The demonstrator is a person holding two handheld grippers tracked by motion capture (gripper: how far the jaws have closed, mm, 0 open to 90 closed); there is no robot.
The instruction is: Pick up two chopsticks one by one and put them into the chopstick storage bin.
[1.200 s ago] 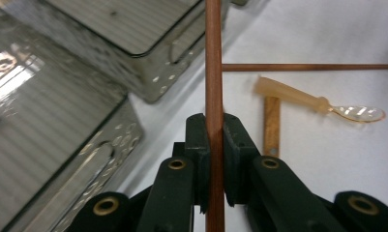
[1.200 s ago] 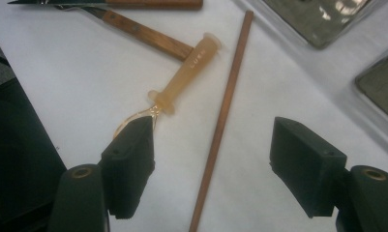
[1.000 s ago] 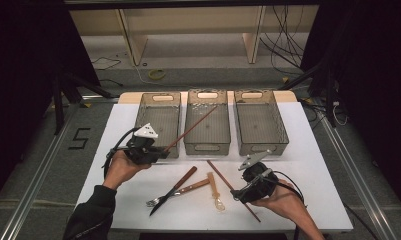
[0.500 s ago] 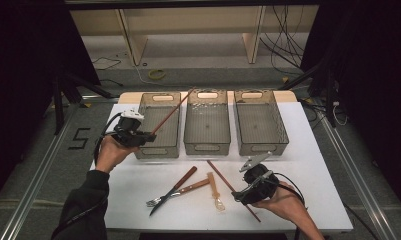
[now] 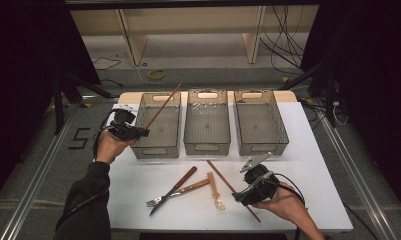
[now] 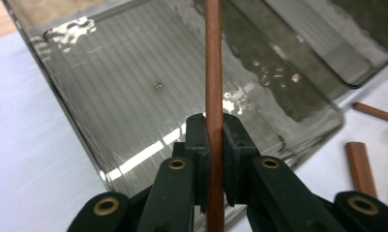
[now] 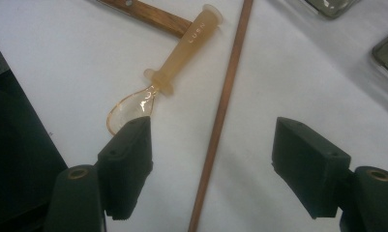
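A brown chopstick [image 6: 213, 96] is pinched by the left claw [image 5: 138, 132] over the left bin [image 5: 158, 145]; the right claw [image 7: 211, 159] is held spread above a second chopstick [image 7: 220, 116] on the desk [image 5: 308, 165].

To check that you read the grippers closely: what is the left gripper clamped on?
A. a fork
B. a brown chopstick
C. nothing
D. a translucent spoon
B: in the left gripper view the jaws of the left gripper are shut on the chopstick, which rises over the left bin; the fork and spoon lie on the table.
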